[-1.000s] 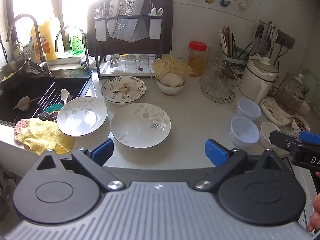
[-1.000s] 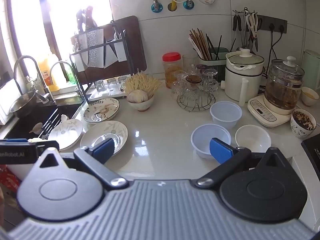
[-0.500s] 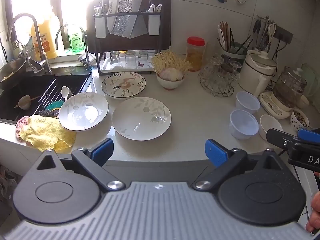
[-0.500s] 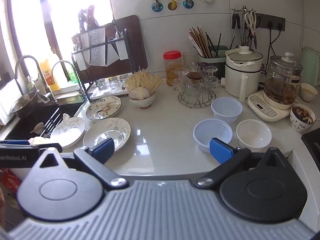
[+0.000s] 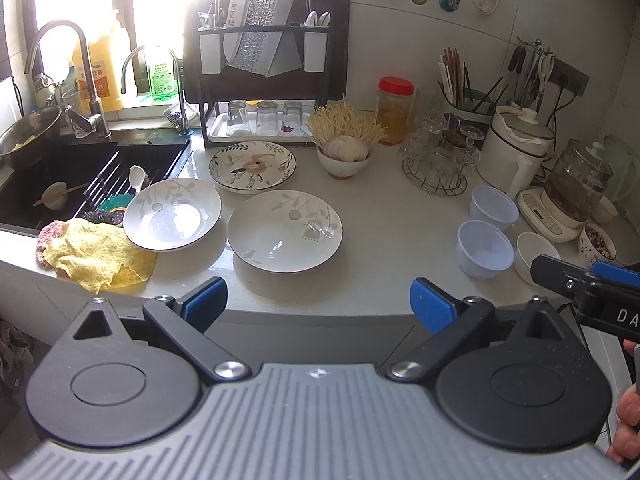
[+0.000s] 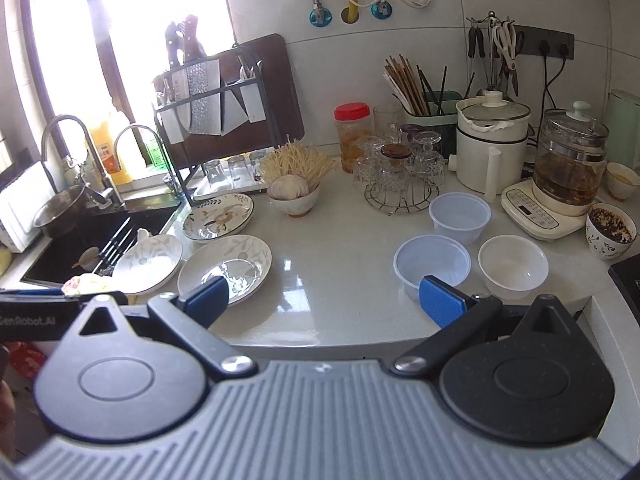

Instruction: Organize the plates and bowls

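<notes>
So starting at the far left, there's the black sink (image 5: 52,184) with a yellow cloth (image 5: 96,254) flopped over its front corner. Next to that on the white counter (image 5: 384,216) sit three plates in a loose triangle: a pale leaf-print plate (image 5: 172,214) whose left rim rests on the cloth, a second leaf-print plate (image 5: 285,231) just to its right, and a floral plate with a dark rim (image 5: 253,166) behind the two, right in front of the dish rack (image 5: 260,80). None of them are stacked.

Moving right, a small bowl of garlic and enoki mushrooms (image 5: 347,152), then a wire rack of upturned glasses (image 5: 438,156). Further right is the bowl cluster: two clear plastic bowls (image 6: 432,266) and (image 6: 460,216), one behind the other, and a white bowl (image 6: 513,266) just beside the nearer one. An electric kettle base with a glass pot (image 6: 568,168) stands behind them.

Both grippers hang back off the counter's front edge, holding nothing. The left gripper (image 5: 318,300) has its blue pads spread wide, lined up with the plates. The right gripper (image 6: 323,300) is spread just as wide, its right pad overlapping the nearer plastic bowl in view, though I can't tell if it touches.
</notes>
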`<state>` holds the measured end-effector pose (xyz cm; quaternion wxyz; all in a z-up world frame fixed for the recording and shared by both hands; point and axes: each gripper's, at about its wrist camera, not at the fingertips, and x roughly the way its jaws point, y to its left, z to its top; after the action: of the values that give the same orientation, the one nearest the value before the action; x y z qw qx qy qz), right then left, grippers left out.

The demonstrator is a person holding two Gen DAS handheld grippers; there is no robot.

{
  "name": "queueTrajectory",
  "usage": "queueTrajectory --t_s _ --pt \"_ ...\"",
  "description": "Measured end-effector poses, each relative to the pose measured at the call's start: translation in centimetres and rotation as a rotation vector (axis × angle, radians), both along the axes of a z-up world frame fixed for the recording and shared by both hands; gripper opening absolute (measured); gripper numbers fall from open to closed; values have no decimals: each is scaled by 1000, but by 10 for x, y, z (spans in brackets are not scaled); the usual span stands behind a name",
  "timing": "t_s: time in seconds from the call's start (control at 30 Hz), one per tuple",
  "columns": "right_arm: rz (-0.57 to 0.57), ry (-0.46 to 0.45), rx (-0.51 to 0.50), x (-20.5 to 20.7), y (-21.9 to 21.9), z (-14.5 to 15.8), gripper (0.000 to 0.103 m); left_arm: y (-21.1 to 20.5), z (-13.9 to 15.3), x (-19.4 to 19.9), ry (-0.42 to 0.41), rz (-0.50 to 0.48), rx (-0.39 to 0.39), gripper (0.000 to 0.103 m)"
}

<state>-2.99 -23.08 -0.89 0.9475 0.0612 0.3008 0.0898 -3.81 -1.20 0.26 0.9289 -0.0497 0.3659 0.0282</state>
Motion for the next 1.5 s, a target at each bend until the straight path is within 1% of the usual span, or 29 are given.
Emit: queueTrajectory --t_s 0.17,0.37,0.87,1.33,1.5 --pt "7 -10 -11 0 -1 -2 103 1 -2 -3 10 5 12 100" --pt "16 -6 -24 0 -2 -6 103 0 -8 -7 21 11 6 100" --pt "31 8 -7 0 -8 -14 103 -3 -18 -9 42 13 11 100" --pt "20 18 25 -3 -9 -18 103 -4 -23 -9 49 -20 23 100" --pt "23 20 14 -5 -7 -22 103 -4 -26 -10 63 -19 31 100"
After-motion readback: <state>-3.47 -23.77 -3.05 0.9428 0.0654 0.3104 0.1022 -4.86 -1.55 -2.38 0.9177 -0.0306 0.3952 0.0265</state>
